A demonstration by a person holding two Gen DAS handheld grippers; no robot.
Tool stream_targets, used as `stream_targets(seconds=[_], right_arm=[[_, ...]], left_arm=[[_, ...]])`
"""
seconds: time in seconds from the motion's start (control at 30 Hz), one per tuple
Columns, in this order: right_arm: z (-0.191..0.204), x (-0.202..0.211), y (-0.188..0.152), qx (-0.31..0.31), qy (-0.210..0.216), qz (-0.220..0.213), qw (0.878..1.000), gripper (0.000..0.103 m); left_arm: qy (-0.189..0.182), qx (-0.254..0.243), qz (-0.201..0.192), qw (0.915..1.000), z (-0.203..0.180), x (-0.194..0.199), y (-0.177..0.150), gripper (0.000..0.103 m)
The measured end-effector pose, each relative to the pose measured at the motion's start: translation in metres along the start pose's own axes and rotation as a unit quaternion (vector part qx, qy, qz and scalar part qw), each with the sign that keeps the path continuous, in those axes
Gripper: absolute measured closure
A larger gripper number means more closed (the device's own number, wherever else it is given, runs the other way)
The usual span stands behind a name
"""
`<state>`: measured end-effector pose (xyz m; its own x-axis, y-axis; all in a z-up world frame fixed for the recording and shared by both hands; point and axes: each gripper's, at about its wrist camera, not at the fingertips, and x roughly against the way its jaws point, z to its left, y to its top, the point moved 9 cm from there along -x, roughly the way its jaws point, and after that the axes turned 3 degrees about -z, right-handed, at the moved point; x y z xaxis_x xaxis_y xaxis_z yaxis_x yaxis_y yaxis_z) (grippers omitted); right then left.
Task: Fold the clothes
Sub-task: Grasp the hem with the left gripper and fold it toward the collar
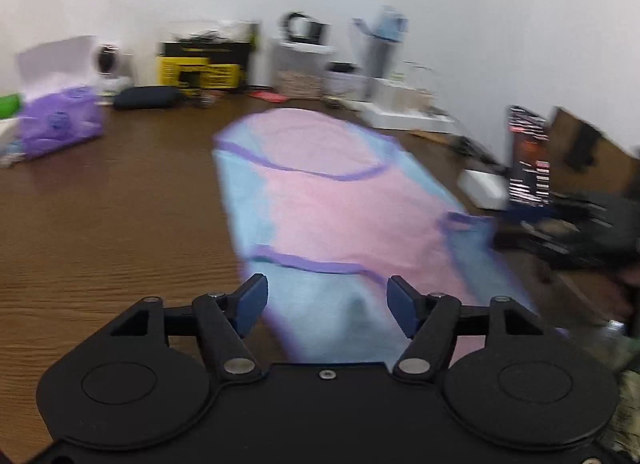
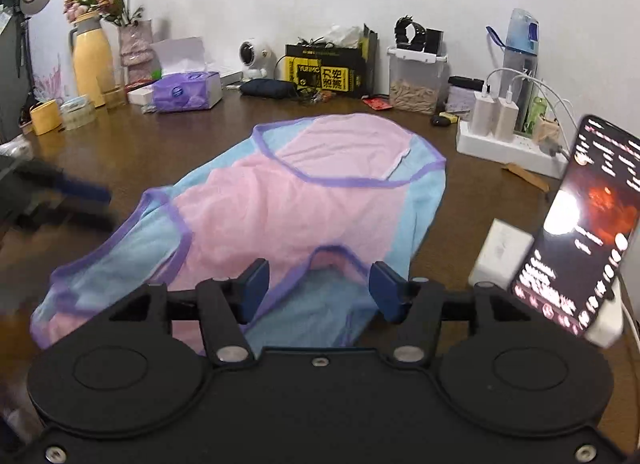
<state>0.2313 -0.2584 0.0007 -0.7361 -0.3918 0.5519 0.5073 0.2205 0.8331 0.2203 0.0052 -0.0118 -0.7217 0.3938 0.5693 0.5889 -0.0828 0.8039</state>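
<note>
Garment [image 2: 280, 199] lies on table [image 2: 160, 151] under both grippers [image 1: 327, 306] [image 2: 316, 290], jaws apart, empty.

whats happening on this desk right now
A person is folding a pink and blue garment with purple trim on a cluttered brown desk, using handheld tongs in each hand. Both the left tongs and right tongs are open above the near edge of the fabric, gripping nothing. The garment lies spread out with one side already turned over. A lit phone is propped up to the right.
</note>
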Motion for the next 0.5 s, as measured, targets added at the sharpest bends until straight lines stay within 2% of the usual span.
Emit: stream_targets(seconds=[0.03,0.13,0.17,0.27,0.37,0.4,0.5], right_arm=[[0.008,0.006,-0.006,0.009,0.02,0.006,1.0,0.041],[0.032,0.016,-0.022,0.029,0.061,0.026,0.997,0.05],[0.037,0.018,-0.024,0.03,0.067,0.027,0.997,0.05],[0.051,0.034,-0.025,0.051,0.07,0.003,0.996,0.05],[0.068,0.058,-0.024,0.14,0.045,-0.054,0.988,0.049],[0.072,0.065,-0.025,0.156,0.044,-0.061,0.985,0.049],[0.08,0.08,-0.031,0.17,0.049,-0.076,0.981,0.049]], left_arm=[[-0.006,0.0,0.003,1.0,-0.002,0.0,-0.002,0.038],[-0.059,-0.041,0.009,0.9974,-0.033,0.012,-0.022,0.038],[-0.077,-0.055,0.011,0.9955,-0.044,0.017,-0.028,0.038],[-0.089,-0.08,0.006,0.9929,-0.06,0.027,-0.039,0.035],[-0.051,-0.101,0.002,0.9936,-0.063,0.039,-0.052,0.023],[-0.012,-0.106,-0.003,0.9943,-0.058,0.046,-0.058,0.02],[0.021,-0.079,-0.011,0.9966,-0.052,0.051,-0.064,0.019]])
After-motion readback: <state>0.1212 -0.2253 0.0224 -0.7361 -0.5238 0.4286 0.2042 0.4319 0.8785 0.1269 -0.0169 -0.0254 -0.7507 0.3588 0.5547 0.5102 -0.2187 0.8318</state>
